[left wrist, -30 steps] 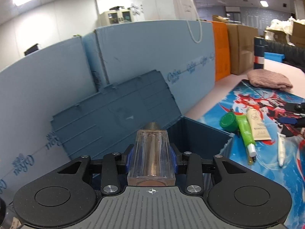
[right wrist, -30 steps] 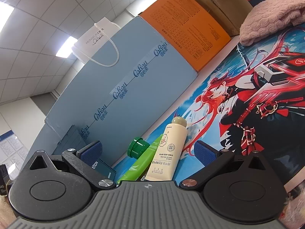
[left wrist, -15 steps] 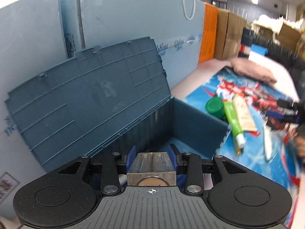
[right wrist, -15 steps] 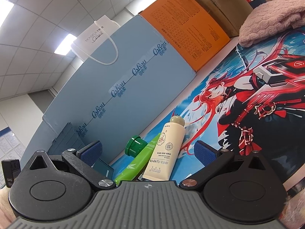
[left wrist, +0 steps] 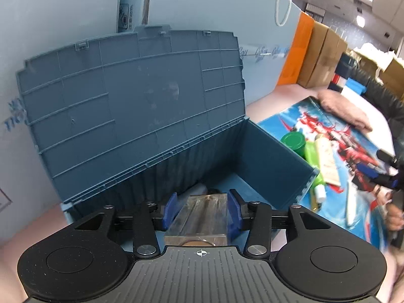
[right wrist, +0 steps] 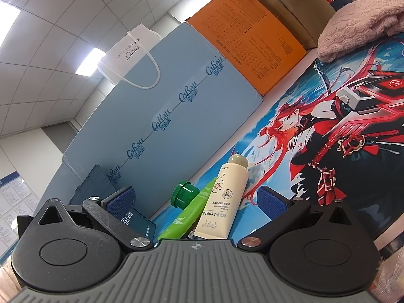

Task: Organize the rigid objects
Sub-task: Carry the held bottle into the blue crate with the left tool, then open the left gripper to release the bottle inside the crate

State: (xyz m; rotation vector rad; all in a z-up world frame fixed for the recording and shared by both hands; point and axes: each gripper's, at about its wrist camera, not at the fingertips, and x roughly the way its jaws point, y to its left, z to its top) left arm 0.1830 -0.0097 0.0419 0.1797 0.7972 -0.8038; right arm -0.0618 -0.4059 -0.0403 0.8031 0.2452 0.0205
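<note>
My left gripper (left wrist: 201, 210) is shut on a clear square bottle (left wrist: 202, 217) and holds it over the open blue storage box (left wrist: 272, 161), whose lid (left wrist: 131, 106) stands up behind. Something dark lies in the box under the bottle. My right gripper (right wrist: 195, 199) is open, low over the printed mat (right wrist: 328, 131). A cream tube (right wrist: 223, 202) and a green tube (right wrist: 192, 214) with a green cap (right wrist: 184, 194) lie between its fingers. These tubes also show in the left wrist view, the cream tube (left wrist: 325, 161) and the green tube (left wrist: 311, 156), to the right of the box.
Blue foam boards (left wrist: 75, 25) stand behind the box. An orange box (right wrist: 247, 40) and cardboard cartons (left wrist: 320, 55) stand along the back. A pink knitted cloth (right wrist: 363, 22) lies on the mat's far end. A white tube (left wrist: 349, 202) lies on the mat.
My left gripper has tilted down and moved over the box with the bottle, so the box's inside now shows. My right gripper has barely moved.
</note>
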